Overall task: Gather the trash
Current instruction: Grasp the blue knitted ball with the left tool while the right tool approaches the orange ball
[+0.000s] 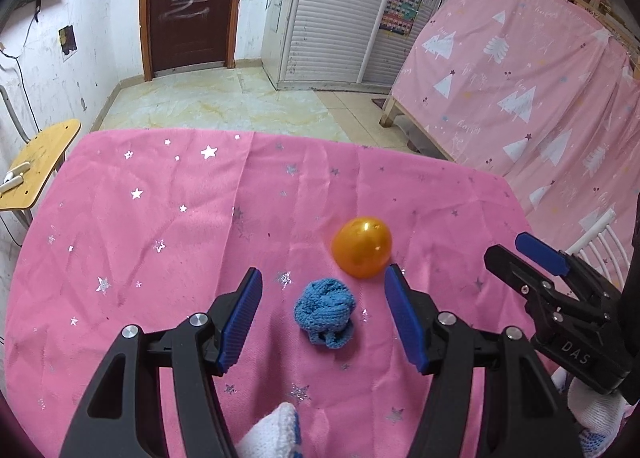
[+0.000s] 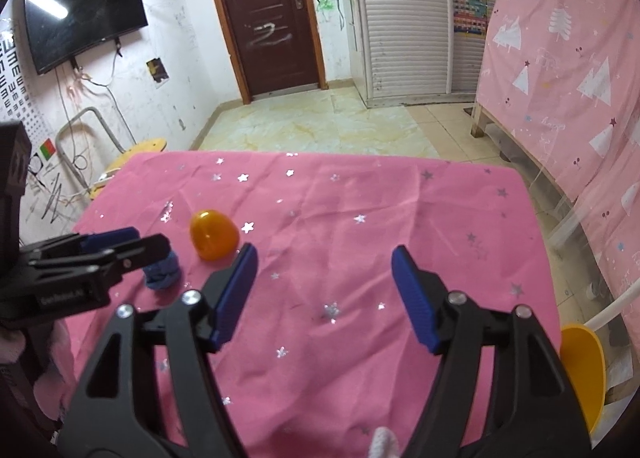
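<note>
A crumpled blue wad (image 1: 325, 314) lies on the pink starry tablecloth (image 1: 160, 217). My left gripper (image 1: 323, 270) stands open around it, with its pads clear of the wad on both sides. Just beyond the wad rests an orange egg-shaped shell (image 1: 362, 246). My right gripper (image 1: 502, 246) hovers to the right of the shell. In the right wrist view my right gripper (image 2: 324, 250) is open over bare cloth (image 2: 400, 197). There the shell (image 2: 214, 236) lies left of its left finger, and the left gripper (image 2: 152, 238) partly hides the wad (image 2: 164, 274).
A yellow bin (image 2: 584, 370) stands off the table's right edge beside a white chair. A wooden chair (image 1: 40, 161) sits by the left edge. A bed draped in a pink curtain (image 1: 520, 77) fills the right. Tiled floor lies beyond the far edge.
</note>
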Demonstrator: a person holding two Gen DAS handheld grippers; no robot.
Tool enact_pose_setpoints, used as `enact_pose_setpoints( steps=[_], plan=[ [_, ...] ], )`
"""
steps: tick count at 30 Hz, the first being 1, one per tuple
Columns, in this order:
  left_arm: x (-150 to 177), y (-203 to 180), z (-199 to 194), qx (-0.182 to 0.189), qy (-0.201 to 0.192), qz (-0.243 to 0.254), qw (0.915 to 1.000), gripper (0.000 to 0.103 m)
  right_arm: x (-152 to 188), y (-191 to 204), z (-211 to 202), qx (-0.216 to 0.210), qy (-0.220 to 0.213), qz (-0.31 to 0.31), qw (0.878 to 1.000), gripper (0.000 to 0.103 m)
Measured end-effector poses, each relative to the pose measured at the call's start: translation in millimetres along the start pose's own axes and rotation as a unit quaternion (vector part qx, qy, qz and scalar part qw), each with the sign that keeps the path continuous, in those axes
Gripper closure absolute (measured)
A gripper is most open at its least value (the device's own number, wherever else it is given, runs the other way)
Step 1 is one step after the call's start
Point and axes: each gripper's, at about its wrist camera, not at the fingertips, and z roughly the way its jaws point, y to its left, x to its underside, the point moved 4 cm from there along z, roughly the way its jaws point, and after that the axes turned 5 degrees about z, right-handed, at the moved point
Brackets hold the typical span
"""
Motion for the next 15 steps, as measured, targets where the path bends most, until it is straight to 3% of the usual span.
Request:
enact_pose_setpoints(
  steps=[15],
  plan=[
    [7, -6, 19, -0.039, 0.011, 0.027, 0.9988, 0.047, -1, 17, 14, -0.006, 0.011, -0.013, 1.0, 0.036]
  ],
)
